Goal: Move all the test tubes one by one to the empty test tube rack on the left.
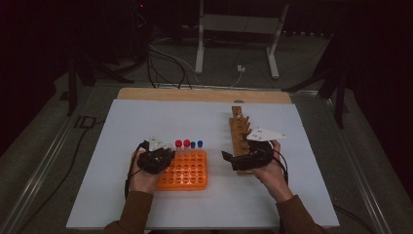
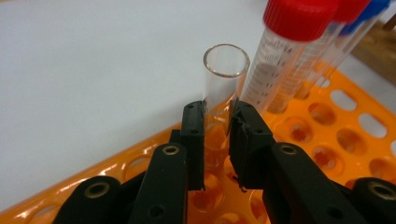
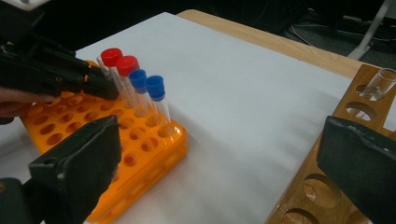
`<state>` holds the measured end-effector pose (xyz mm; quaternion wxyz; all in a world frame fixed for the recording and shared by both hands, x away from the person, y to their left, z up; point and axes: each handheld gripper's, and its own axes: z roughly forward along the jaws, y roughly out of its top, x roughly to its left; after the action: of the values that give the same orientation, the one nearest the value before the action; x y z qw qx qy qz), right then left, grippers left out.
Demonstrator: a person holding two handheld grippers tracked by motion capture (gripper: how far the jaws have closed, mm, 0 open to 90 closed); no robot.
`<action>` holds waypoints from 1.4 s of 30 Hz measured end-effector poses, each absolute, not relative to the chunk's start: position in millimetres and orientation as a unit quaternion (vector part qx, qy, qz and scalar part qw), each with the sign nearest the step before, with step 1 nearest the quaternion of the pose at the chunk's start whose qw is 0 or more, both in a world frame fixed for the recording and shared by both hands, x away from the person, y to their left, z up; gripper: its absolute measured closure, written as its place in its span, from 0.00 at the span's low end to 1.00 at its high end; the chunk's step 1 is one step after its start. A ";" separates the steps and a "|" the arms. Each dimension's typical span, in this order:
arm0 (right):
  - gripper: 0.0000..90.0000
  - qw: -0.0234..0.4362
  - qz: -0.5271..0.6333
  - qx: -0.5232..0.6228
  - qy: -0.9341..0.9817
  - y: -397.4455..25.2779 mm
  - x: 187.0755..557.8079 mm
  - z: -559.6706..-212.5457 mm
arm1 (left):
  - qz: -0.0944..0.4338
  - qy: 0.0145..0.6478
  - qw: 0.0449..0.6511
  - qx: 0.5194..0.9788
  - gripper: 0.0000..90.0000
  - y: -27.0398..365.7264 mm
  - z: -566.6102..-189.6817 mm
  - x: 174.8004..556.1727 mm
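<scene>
An orange tube rack (image 1: 195,183) lies on the white sheet, front left of centre. My left gripper (image 2: 218,112) is shut on a clear open-topped glass tube (image 2: 225,70) that stands upright at the rack's (image 2: 355,135) far corner. Beside it stand two red-capped tubes (image 2: 294,42) and two blue-capped tubes (image 3: 150,91). From above, the left gripper (image 1: 168,153) sits over the rack's left side. My right gripper (image 3: 219,172) is open wide with nothing between its jaws, over the near end of a wooden rack (image 3: 322,186). One clear tube (image 3: 380,81) stands in that wooden rack (image 1: 238,129).
The white sheet (image 1: 146,117) covers a wooden table whose far edge (image 1: 204,95) shows. Cables and a white stand (image 1: 234,29) lie on the floor beyond. A metal rail (image 1: 44,161) runs along the table's left.
</scene>
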<state>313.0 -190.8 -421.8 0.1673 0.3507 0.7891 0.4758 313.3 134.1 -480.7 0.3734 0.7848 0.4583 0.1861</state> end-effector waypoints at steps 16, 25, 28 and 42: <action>0.00 0.172 0.481 0.350 0.785 -188.2 318.5 -416.4 | 0.156 0.450 0.445 0.758 0.71 150.2 -470.4 307.7; 0.00 0.187 0.477 0.348 0.785 -187.7 326.7 -407.5 | 0.157 0.429 0.505 0.733 0.57 162.9 -453.7 300.2; 0.00 0.191 0.478 0.351 0.782 -189.0 331.3 -403.8 | 0.153 0.429 0.524 0.720 0.53 166.7 -451.2 299.3; 0.00 0.209 0.477 0.376 0.766 -191.5 367.4 -394.2 | 0.173 0.438 0.533 0.703 0.05 167.8 -441.8 296.8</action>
<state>367.4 -191.5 -394.2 0.2093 0.3760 0.7662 0.4773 296.8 167.8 -441.8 0.5329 0.7028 0.4385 0.1728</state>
